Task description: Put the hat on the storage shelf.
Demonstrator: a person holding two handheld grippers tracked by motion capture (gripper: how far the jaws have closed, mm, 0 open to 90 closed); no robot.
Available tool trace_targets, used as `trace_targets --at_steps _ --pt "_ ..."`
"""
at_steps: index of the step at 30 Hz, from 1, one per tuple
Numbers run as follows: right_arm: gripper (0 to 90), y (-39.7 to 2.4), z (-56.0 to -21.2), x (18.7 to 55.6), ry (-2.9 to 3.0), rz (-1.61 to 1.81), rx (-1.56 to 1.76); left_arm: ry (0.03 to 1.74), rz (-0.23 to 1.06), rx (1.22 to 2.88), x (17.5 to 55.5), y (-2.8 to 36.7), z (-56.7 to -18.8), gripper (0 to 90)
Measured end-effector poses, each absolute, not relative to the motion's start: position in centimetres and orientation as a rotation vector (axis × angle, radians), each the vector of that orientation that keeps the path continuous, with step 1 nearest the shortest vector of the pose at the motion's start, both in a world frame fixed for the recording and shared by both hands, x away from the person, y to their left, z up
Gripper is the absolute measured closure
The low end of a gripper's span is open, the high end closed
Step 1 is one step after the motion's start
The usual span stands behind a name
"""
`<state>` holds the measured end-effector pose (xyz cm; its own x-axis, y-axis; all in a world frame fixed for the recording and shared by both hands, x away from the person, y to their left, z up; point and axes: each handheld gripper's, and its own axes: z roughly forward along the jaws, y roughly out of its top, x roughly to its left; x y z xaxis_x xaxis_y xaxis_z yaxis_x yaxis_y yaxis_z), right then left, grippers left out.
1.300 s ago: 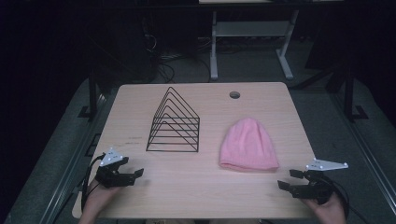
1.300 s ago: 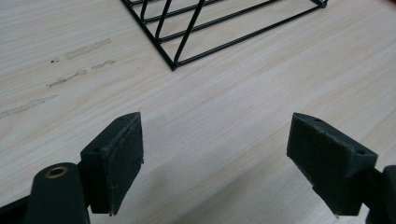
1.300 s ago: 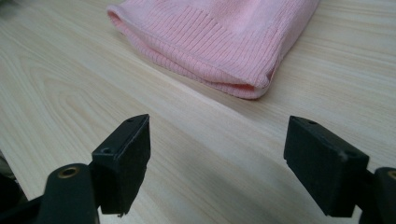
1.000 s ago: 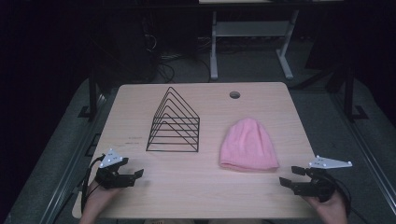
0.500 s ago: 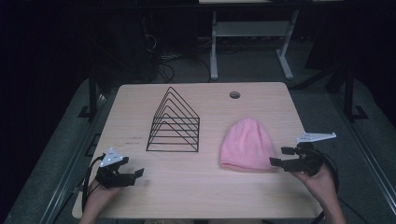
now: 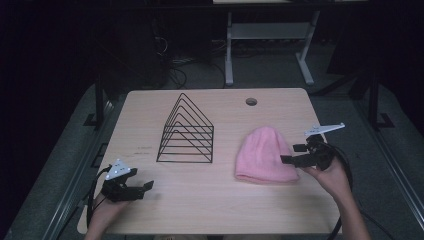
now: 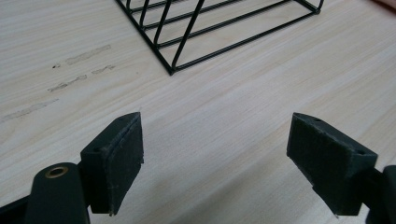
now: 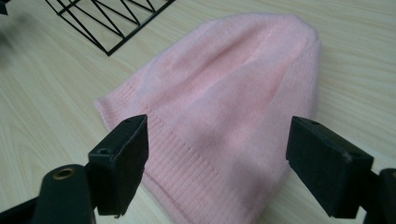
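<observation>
Now closing in on the pink knitted hat [image 6: 265, 155]: right gripper [image 6: 296, 154], carried in from the near right corner of the wooden table [image 6: 225, 200] over the last second or so, poised just beside the hat's right edge, near its ribbed brim, with jaws spread wide and nothing between them. Seen along that gripper's own view, hat [image 8: 224, 112] lying flat on the table, ribbed brim toward the camera, rounded crown away, both black pads hovering above and to either side of the brim, not yet touching the knit. Left of the hat, apart from it, a black wire rack [image 6: 186, 131] of nested triangles, standing upright. Further left of the hat and nearer the person, left gripper [image 6: 137, 188], unmoved since the earlier pictures, resting low over bare wood, jaws likewise released and empty; only a corner of the rack [image 7: 196, 32] ahead of its pads. Beyond the hat, near the far edge, a small round cable hole [image 6: 251, 102]. Judged from the approach: reach nearly complete, pinch on the brim likely next, hat not yet grasped or lifted.
</observation>
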<state>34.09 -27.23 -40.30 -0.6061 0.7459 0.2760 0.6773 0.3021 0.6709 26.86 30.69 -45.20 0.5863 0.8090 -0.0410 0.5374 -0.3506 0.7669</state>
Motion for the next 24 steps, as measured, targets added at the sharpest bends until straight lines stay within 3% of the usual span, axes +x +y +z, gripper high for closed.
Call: trace_targets --at_steps 24 --pt "20.9 -25.1 -39.8 39.4 2.549 1.092 1.322 1.065 0.422 2.058 27.0 30.2 -45.4 18.4"
